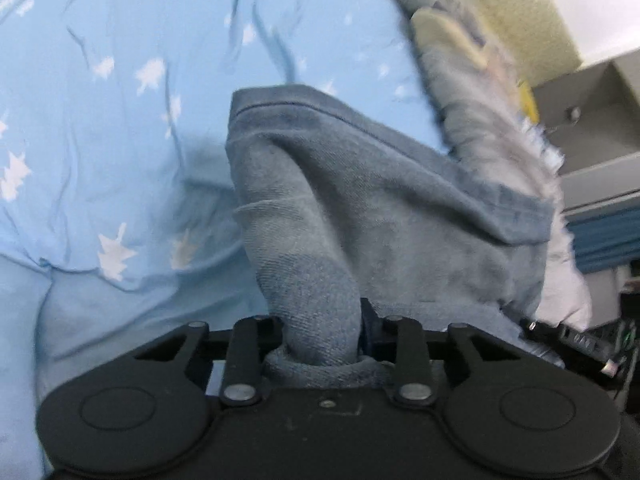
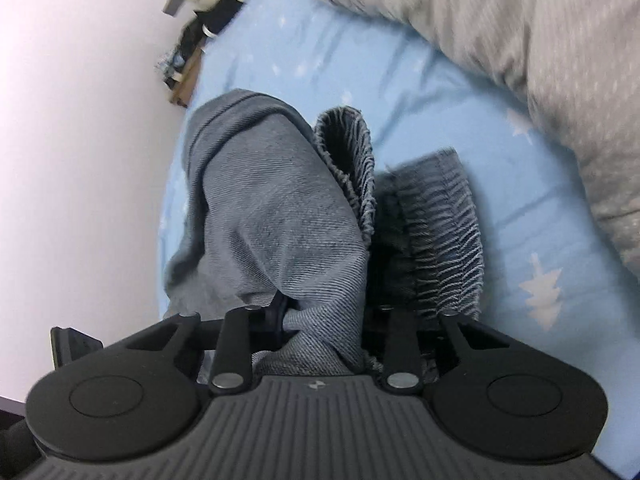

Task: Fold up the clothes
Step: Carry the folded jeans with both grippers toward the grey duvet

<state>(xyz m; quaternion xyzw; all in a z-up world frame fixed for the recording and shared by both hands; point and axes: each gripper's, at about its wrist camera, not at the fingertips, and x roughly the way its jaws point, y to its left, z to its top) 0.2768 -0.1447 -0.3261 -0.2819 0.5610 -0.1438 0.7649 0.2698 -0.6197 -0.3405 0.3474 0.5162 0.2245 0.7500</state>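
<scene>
A blue-grey denim garment with a stitched hem hangs bunched in front of my left gripper, which is shut on a fold of it; the cloth hides the fingertips. In the right wrist view the same denim garment shows its elastic ribbed waistband. My right gripper is shut on the denim next to the waistband, held above the light blue bedsheet.
The light blue sheet with white tree prints covers the bed. A grey quilt lies at the right. A white wall borders the bed's left. A grey shelf unit stands right.
</scene>
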